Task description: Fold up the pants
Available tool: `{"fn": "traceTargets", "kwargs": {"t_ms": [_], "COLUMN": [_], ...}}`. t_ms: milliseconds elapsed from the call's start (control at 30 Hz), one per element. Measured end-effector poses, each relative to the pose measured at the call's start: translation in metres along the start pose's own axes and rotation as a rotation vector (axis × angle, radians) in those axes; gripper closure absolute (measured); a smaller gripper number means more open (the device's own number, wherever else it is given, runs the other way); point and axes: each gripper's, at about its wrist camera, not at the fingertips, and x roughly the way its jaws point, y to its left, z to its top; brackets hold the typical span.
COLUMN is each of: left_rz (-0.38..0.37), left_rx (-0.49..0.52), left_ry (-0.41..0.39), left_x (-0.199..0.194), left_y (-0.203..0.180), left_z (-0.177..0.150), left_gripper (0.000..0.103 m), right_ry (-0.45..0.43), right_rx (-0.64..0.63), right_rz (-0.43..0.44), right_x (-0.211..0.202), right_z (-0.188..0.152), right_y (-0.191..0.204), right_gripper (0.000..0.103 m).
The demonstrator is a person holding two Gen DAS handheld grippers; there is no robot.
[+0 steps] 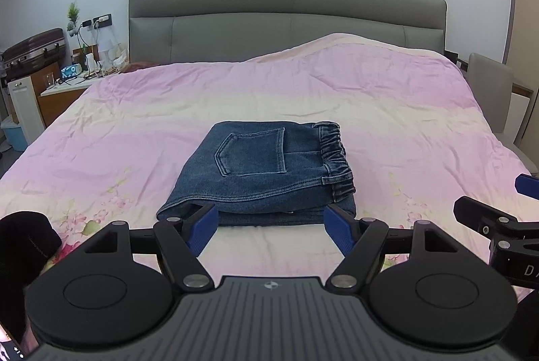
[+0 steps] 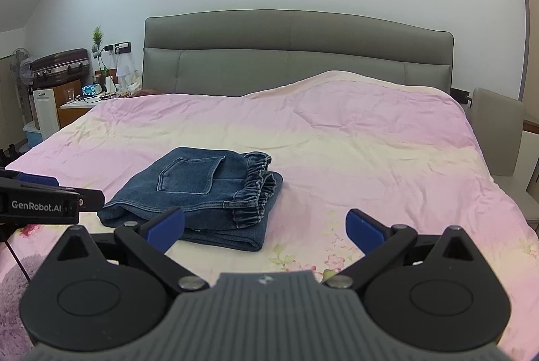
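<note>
Blue denim pants (image 1: 259, 172) lie folded into a compact stack on the pink bedspread (image 1: 387, 111), back pocket up, elastic waistband at the right. My left gripper (image 1: 271, 224) is open and empty, just in front of the stack's near edge. In the right wrist view the pants (image 2: 198, 192) lie left of centre. My right gripper (image 2: 266, 228) is open and empty, near the stack's front right corner, not touching it. The left gripper's body (image 2: 40, 201) shows at the left edge.
A grey padded headboard (image 1: 286, 24) stands behind the bed. A cluttered nightstand (image 1: 72, 81) and a suitcase (image 1: 33, 53) are at the far left. A grey chair (image 2: 498, 132) stands at the right. A raised hump (image 2: 353, 91) lies under the spread.
</note>
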Motion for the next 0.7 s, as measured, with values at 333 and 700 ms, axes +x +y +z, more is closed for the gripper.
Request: {"fn": "traceTargets", "kwargs": {"t_ms": [333, 700], "left_rz": [-0.001, 0.002], "left_rx": [-0.001, -0.002], "left_ry": [-0.001, -0.008], "left_x": [0.0001, -0.0044], "left_y": [0.0004, -0.0025], "left_z": [0.0020, 0.0036], "left_gripper": [0.019, 0.019], "right_ry": [-0.003, -0.012], "right_rx": [0.003, 0.002], "right_rz": [0.000, -0.004], "right_x": [0.0000, -0.0018], "right_z": [0.0006, 0.0006], "right_y": [-0.0006, -0.0005], "right_gripper": [0.005, 0.005]}}
